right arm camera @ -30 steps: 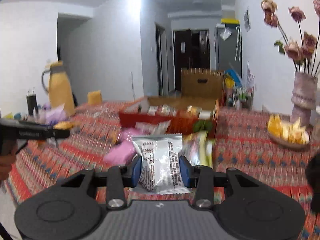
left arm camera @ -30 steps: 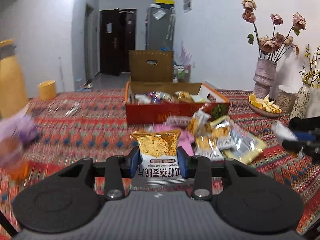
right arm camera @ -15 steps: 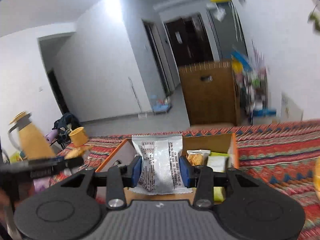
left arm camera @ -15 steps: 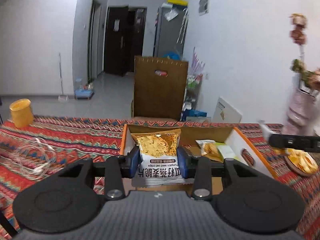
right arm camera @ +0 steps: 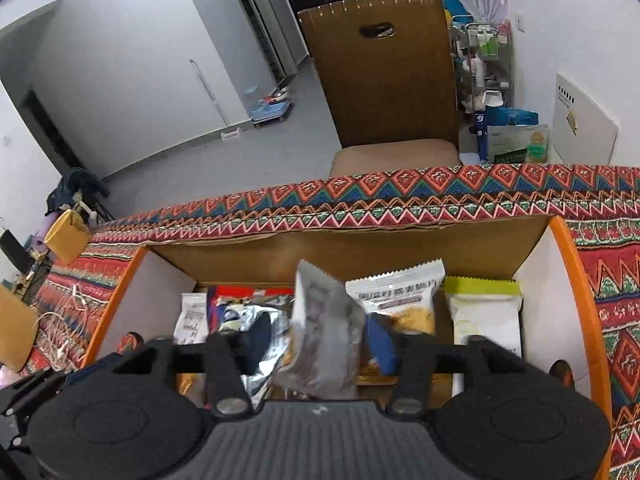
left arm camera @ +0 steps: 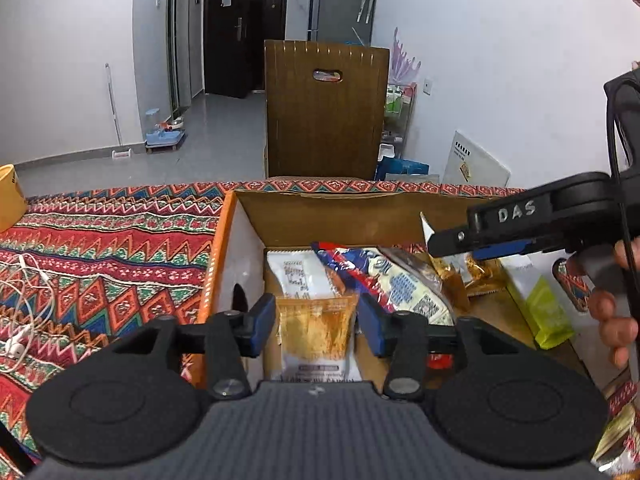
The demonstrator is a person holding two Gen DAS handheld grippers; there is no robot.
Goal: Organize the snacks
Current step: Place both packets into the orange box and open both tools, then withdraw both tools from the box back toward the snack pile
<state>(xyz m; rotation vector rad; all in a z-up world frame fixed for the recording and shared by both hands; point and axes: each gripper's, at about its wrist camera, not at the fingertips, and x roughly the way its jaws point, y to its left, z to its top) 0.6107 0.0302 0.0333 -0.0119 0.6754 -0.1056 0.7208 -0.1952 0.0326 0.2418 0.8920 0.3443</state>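
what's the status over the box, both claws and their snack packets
Both claws opening over the orange cardboard box. Left claw: orange crisp packet loose between pads. Right claw: silver foil packet tilting free. Nothing blocking.

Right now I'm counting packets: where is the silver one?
Right wrist view: the silver packet is tilted between the opening right gripper, over the box.

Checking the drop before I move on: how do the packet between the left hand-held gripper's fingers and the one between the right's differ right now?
The orange crisp packet between the left hand-held gripper pads faces the camera squarely; the silver packet in the right hand-held gripper is tilted and blurred. The orange one shows its crisp picture, the silver one plain foil. Both sit over the open orange box, both jaws opening, pads clear.
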